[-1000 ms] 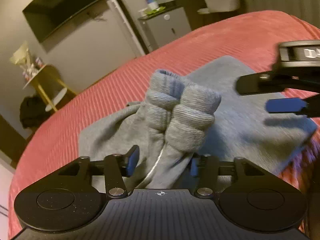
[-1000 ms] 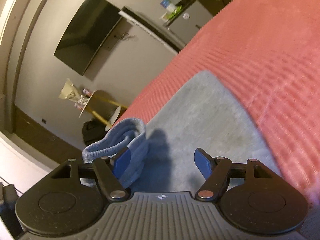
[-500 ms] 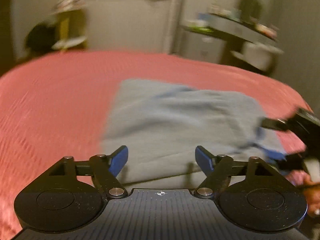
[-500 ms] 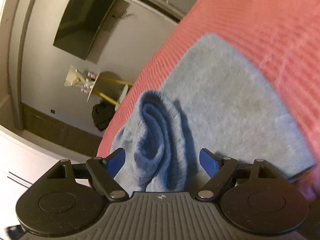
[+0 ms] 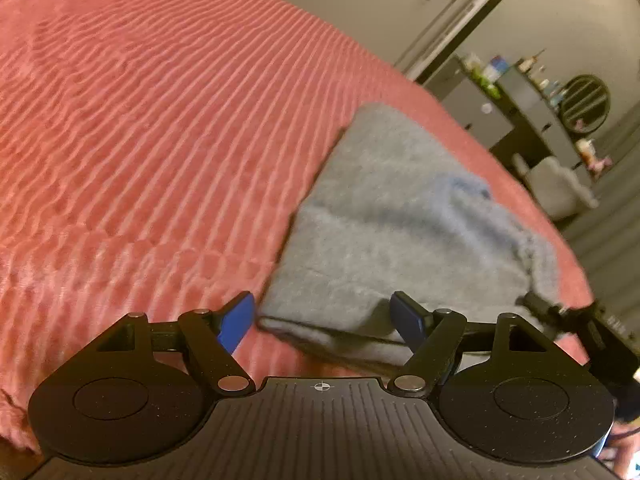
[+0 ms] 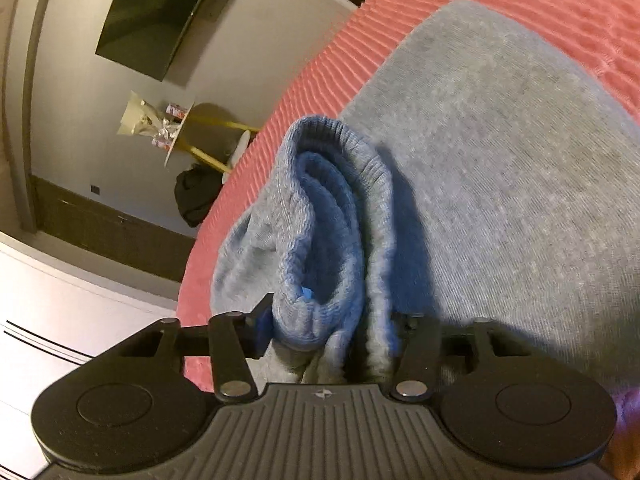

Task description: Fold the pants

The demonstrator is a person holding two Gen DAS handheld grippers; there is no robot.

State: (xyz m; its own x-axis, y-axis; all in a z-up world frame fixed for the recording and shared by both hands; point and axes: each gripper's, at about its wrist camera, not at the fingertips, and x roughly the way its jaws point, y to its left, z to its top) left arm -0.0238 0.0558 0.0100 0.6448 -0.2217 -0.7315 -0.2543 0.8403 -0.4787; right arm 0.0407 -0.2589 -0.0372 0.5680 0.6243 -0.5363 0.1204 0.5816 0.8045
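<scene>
One pair of grey pants [image 5: 404, 216] lies on the red bed cover [image 5: 160, 120], already folded down into a thick, flat stack. The ribbed leg cuffs [image 6: 332, 216] stick up in a bunch near one end.

The right gripper [image 6: 332, 332] has the bunched cuffs between its jaws. The jaws have just been closing, and the blue pads look pressed into the cloth on both sides. It seems to hold the cuffs so they can be laid flat on the stack, or carried over for one more fold.

The left gripper [image 5: 322, 318] has its jaws wide apart with nothing in them. They have just been opening. It points at the near corner of the stack, which sits between the open jaws but is not pinched. My guess is it is getting ready to grab that edge, so both ends can be moved together.

Around the bed there is a dark TV [image 6: 156, 20] on the wall, a little yellow side table [image 6: 188, 136], a black bag [image 6: 200, 196] on the floor and a dresser [image 5: 532, 120] with bottles on top. All of these are well apart from the pants. Nothing on the bed is in the way.
</scene>
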